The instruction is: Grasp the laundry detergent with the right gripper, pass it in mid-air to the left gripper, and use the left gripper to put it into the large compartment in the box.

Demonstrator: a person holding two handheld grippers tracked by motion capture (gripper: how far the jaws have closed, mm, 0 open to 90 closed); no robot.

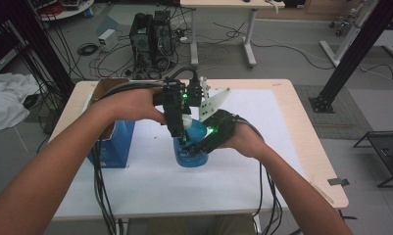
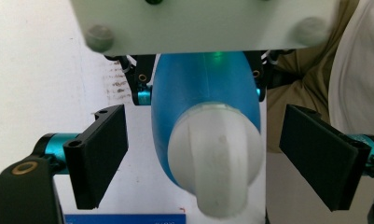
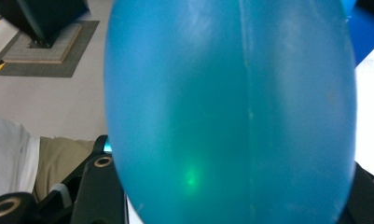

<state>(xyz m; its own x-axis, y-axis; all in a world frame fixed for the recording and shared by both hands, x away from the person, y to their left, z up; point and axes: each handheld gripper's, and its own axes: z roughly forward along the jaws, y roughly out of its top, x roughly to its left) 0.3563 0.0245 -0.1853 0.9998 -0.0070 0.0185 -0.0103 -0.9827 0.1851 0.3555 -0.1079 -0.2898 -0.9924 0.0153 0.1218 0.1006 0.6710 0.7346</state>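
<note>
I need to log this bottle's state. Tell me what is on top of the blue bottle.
A white cap tops the blue bottle, between the left gripper's open jaws, untouched. The right gripper clamps the body. The bottle's contents are hidden.

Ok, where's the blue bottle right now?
In the high view the blue bottle stands mid-table on the white sheet, right of the blue box, gripped by the right gripper, the left gripper over its white cap.

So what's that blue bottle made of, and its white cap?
The blue bottle looks like plastic: smooth, slightly see-through, with a thin moulded seam down its side and a soft green glint of light. Its white cap also looks like plastic, but duller and matte, with faint scuffs. The right gripper squeezes the body, and the left gripper has its jaws open around the cap.
</note>
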